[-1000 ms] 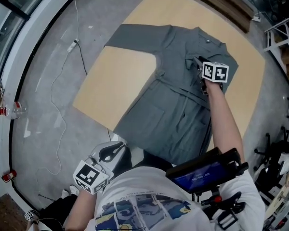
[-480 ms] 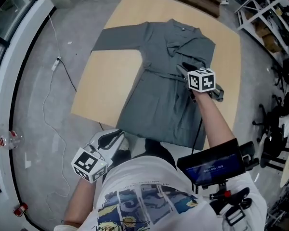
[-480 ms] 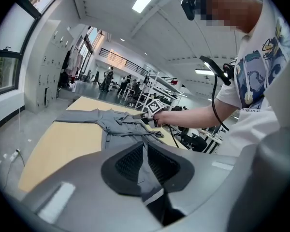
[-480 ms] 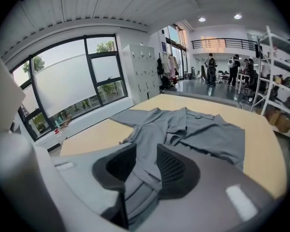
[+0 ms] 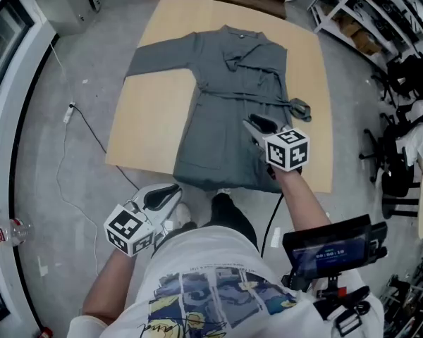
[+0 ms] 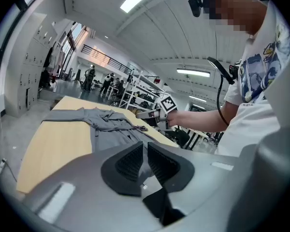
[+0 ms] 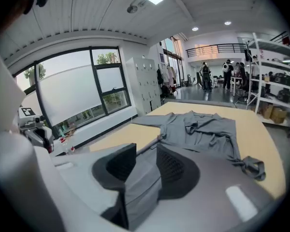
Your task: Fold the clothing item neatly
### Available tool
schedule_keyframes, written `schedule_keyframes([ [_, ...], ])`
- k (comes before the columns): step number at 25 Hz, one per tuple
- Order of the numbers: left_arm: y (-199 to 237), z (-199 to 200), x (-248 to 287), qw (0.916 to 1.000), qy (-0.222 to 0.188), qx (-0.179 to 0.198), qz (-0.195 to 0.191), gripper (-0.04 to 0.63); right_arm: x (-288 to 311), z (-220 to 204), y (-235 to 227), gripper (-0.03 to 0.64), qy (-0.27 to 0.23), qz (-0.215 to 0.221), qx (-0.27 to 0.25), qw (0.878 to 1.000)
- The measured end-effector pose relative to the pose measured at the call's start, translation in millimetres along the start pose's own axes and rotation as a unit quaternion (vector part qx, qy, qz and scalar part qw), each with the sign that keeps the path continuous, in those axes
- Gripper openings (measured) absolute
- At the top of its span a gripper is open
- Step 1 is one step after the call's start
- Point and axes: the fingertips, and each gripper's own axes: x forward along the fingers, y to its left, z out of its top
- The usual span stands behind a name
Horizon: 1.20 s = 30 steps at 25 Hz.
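Head view: the grey robe [image 5: 233, 111] lies flat on the table [image 5: 151, 118], its long axis running from the near edge (hem) to the far edge (collar). The right gripper [image 5: 258, 127] hovers over the hem end. The left gripper [image 5: 168, 193] is off the table's near edge, farther from the robe.
Left gripper view: jaws clenched on nothing, with the robe ahead on the table.
Right gripper view: jaws parted and gripping nothing, with the robe stretching straight ahead.
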Motion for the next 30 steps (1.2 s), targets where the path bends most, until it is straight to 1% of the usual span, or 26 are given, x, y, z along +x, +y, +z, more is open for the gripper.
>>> schedule_keyframes([
  [2, -9, -8, 1, 0.9998, 0.010, 0.001, -0.014, 0.037, -24, -13, 28, 0.121, -0.009, 0.006, -0.001, 1.000],
  [4, -18, -12, 3, 0.9995, 0.020, 0.009, -0.023, 0.037, -46, -29, 54, 0.121, -0.009, 0.012, -0.015, 1.000],
  [8, -33, -15, 15, 0.9975, 0.039, 0.053, -0.026, 0.037, -79, -68, 91, 0.121, 0.009, 0.016, -0.066, 0.998],
  [9, -36, -15, 19, 0.9972, 0.041, 0.058, -0.026, 0.037, -85, -78, 99, 0.121, 0.014, 0.018, -0.076, 0.997],
  [11, -44, -17, 24, 0.9971, 0.044, 0.056, -0.026, 0.037, -99, -93, 113, 0.121, 0.020, 0.024, -0.097, 0.995],
  [13, -52, -19, 29, 0.9975, 0.048, 0.046, -0.026, 0.037, -117, -101, 126, 0.121, 0.015, 0.034, -0.111, 0.993],
  [15, -61, -20, 33, 0.9976, 0.050, 0.041, -0.023, 0.037, -136, -101, 135, 0.121, -0.001, 0.041, -0.120, 0.992],
  [17, -67, -23, 34, 0.9969, 0.059, 0.049, -0.016, 0.037, -153, -104, 141, 0.121, -0.018, 0.046, -0.120, 0.992],
  [20, -71, -27, 36, 0.9956, 0.068, 0.064, 0.000, 0.037, -169, -119, 146, 0.121, -0.030, 0.056, -0.095, 0.993],
  [22, -66, -26, 37, 0.9963, 0.062, 0.060, 0.011, 0.037, -176, -128, 141, 0.121, -0.027, 0.054, -0.084, 0.995],
  [25, -40, -21, 34, 0.9965, 0.057, 0.053, 0.031, 0.037, -181, -134, 135, 0.121, -0.023, 0.043, -0.076, 0.996],
  [28, 2, -14, 34, 0.9953, 0.064, 0.055, 0.047, 0.037, -176, -129, 123, 0.121, -0.017, 0.029, -0.074, 0.997],
  [30, 38, -6, 35, 0.9935, 0.073, 0.065, 0.059, 0.038, -166, -116, 117, 0.121, -0.026, 0.019, -0.060, 0.998],
])
